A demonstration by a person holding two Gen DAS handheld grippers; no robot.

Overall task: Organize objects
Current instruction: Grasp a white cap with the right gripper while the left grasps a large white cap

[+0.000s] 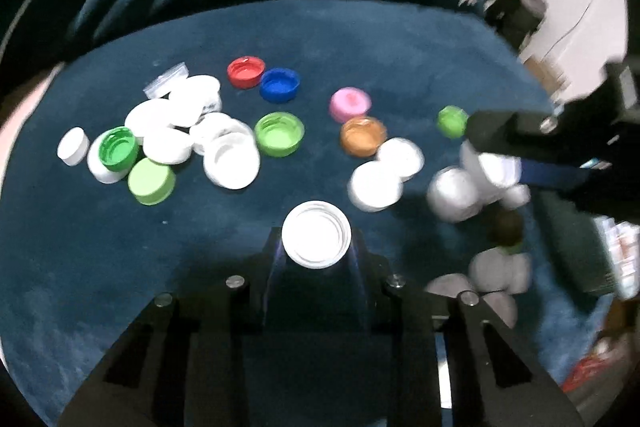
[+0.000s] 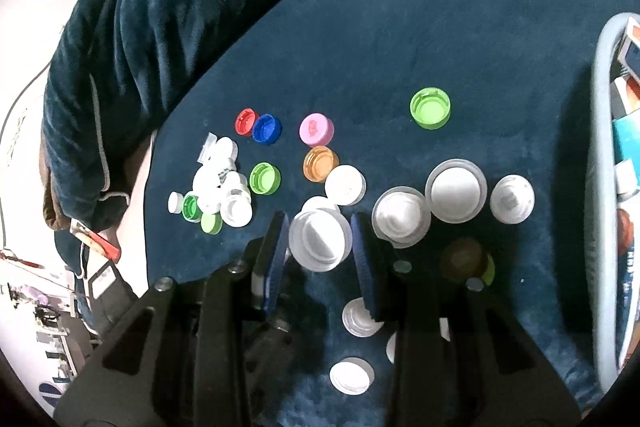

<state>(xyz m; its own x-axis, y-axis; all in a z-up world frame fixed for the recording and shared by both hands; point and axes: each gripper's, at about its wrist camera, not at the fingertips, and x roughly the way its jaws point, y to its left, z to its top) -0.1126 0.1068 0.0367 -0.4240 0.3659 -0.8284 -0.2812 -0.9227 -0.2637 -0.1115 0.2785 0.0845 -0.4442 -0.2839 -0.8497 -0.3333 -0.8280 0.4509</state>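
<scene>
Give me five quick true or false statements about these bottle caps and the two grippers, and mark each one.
1. The left hand-held gripper is shut on a white cap. True.
2. The red cap touches the blue cap. True.
3. The pink cap is stacked on the orange cap. False: it lies beside it on the blue cloth.
4. The right hand-held gripper has nothing between its fingers. False: a large white lid sits there.
5. Every cap is white. False: several are green.

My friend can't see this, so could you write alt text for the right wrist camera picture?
Two dark fingers grip a large white cap above a dark blue cloth. Scattered white, green, red, blue, pink and orange bottle caps lie beyond.
</scene>
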